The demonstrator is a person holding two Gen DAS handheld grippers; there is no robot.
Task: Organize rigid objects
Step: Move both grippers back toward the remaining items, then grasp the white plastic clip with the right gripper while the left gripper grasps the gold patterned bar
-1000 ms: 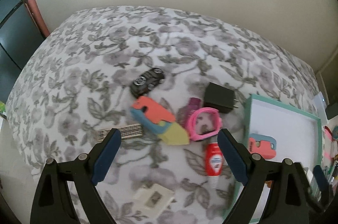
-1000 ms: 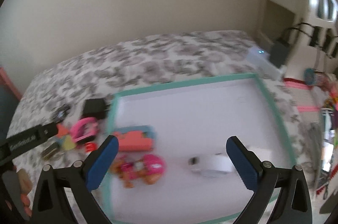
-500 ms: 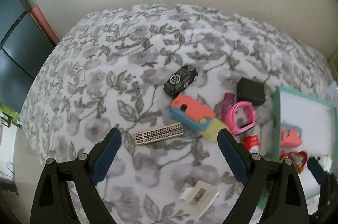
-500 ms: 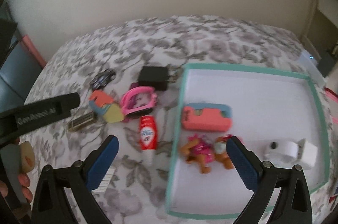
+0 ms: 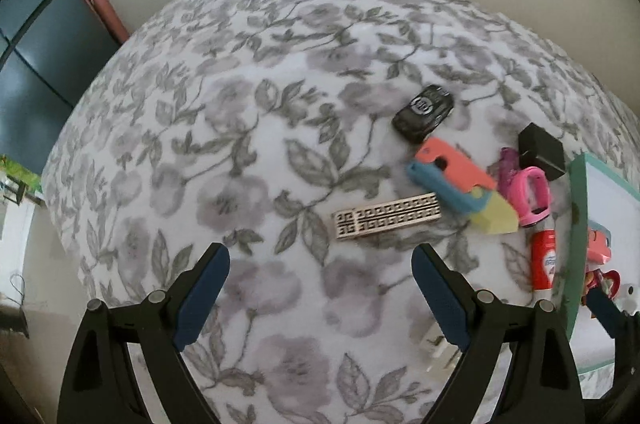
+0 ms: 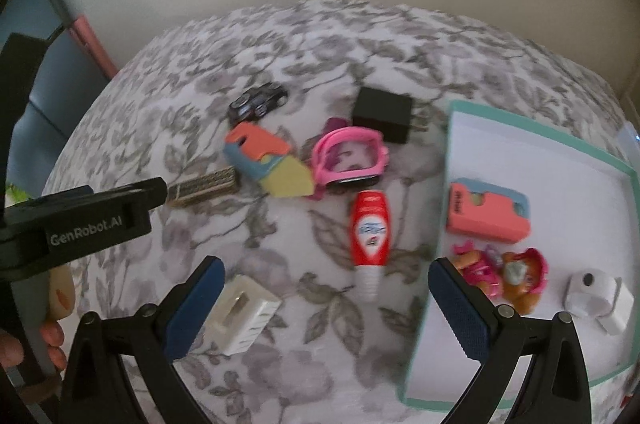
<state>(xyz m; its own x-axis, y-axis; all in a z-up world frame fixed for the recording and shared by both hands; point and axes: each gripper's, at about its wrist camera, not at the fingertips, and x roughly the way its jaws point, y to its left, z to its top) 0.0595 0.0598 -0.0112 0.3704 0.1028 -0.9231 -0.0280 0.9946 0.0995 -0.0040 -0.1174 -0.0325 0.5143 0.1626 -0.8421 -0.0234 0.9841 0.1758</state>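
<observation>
Both grippers spread, empty: left gripper [image 5: 320, 284] swung left (patterned bar [image 5: 387, 216] now centred); right gripper [image 6: 326, 298] likewise.

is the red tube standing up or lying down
Lying down. The red tube lies flat on the floral bedspread, white cap toward the camera, just outside the teal tray.

You have a matt floral cloth bedspread [image 6: 304, 48] under glossy plastic things: the red tube [image 6: 370, 229], the pink watch [image 6: 349, 157] and the black toy car [image 5: 425, 113]; the patterned bar [image 5: 387, 221] looks metallic.
</observation>
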